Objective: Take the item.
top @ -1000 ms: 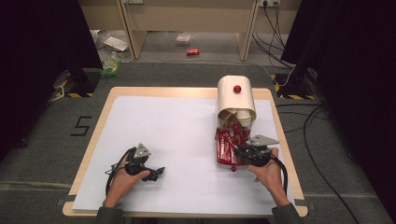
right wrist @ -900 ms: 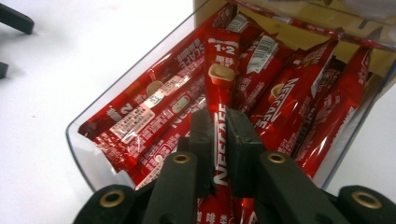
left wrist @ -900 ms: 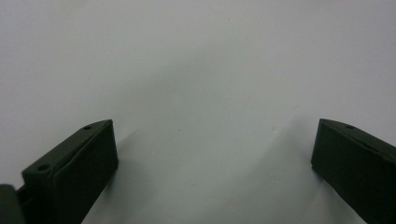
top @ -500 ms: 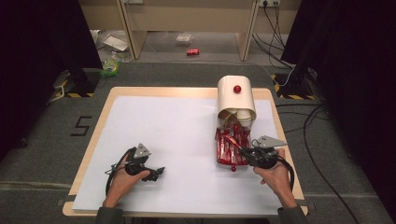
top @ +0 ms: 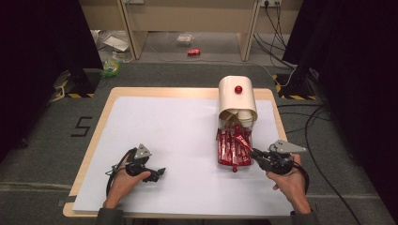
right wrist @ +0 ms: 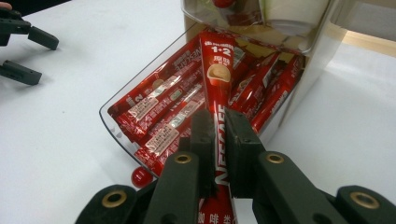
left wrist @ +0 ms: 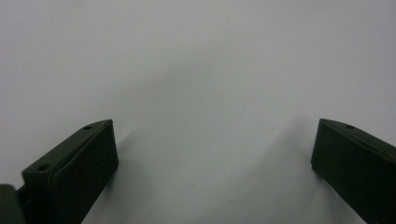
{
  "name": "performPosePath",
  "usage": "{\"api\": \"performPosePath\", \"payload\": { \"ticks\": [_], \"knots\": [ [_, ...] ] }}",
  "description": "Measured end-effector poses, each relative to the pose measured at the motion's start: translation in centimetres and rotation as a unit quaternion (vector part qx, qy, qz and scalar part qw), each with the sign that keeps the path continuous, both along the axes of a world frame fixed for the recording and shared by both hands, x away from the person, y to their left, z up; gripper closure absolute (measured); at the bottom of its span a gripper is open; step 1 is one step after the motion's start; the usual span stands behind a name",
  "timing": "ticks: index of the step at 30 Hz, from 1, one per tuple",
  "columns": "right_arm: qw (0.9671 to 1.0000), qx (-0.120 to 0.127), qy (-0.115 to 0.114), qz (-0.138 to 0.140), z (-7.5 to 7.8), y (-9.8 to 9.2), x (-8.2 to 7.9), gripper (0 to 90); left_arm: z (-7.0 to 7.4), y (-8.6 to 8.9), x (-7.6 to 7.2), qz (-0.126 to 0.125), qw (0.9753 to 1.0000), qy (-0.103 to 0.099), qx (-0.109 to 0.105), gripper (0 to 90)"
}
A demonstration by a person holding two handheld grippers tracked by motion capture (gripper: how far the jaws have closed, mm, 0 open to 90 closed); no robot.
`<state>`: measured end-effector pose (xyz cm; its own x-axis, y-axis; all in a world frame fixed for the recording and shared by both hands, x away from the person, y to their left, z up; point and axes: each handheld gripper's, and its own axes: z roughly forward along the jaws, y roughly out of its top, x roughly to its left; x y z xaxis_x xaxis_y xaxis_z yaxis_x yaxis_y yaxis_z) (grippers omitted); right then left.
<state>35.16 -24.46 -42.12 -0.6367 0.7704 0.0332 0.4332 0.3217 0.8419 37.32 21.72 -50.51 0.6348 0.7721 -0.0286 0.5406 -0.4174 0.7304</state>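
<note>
in the high view your right tongs (top: pixel 254 153) sit at the lower right of the frame, clamped on a red coffee stick (top: pixel 240 139) that slants up out of the clear drawer (top: pixel 233 149) under the cream dispenser (top: pixel 237 101); your left tongs (top: pixel 159 172) rest at the lower left on the white surface (top: pixel 178 131), well apart from it all. in the left gripper view the jaws stand wide apart over bare surface (left wrist: pixel 196 70). in the right gripper view your right tongs (right wrist: pixel 219 126) pinch the coffee stick (right wrist: pixel 217 70) at centre frame, above the other sticks in the drawer (right wrist: pixel 112 122), with a small red knob (right wrist: pixel 140 177) at its front edge.
</note>
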Motion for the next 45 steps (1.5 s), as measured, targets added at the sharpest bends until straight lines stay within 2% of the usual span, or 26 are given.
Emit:
{"api": "performPosePath", "payload": {
  "ticks": [21,32,40,43,45],
  "knots": [
    [0.9981,0.017,-0.020,-0.056,-0.1,-4.3,-1.7,82.8,0.0,0.0,0.0,0.000,1.0000,0.000,0.000,0.0],
    [0.9952,0.019,-0.017,-0.094,-0.9,-6.6,-1.8,82.4,0.0,0.0,0.0,0.000,1.0000,0.000,0.000,0.0],
    [0.9934,0.017,-0.004,-0.114,-2.1,-7.5,-1.6,82.2,0.0,0.0,0.0,0.000,1.0000,0.000,0.000,0.0],
    [0.9927,0.018,-0.001,-0.119,-2.4,-7.8,-1.5,83.5,0.0,0.0,0.0,0.000,1.0000,0.000,0.000,0.0],
    [0.9932,0.012,0.002,-0.116,-2.6,-8.0,-1.5,87.5,0.0,0.0,0.0,0.000,1.0000,0.000,0.000,0.0]
  ]
}}
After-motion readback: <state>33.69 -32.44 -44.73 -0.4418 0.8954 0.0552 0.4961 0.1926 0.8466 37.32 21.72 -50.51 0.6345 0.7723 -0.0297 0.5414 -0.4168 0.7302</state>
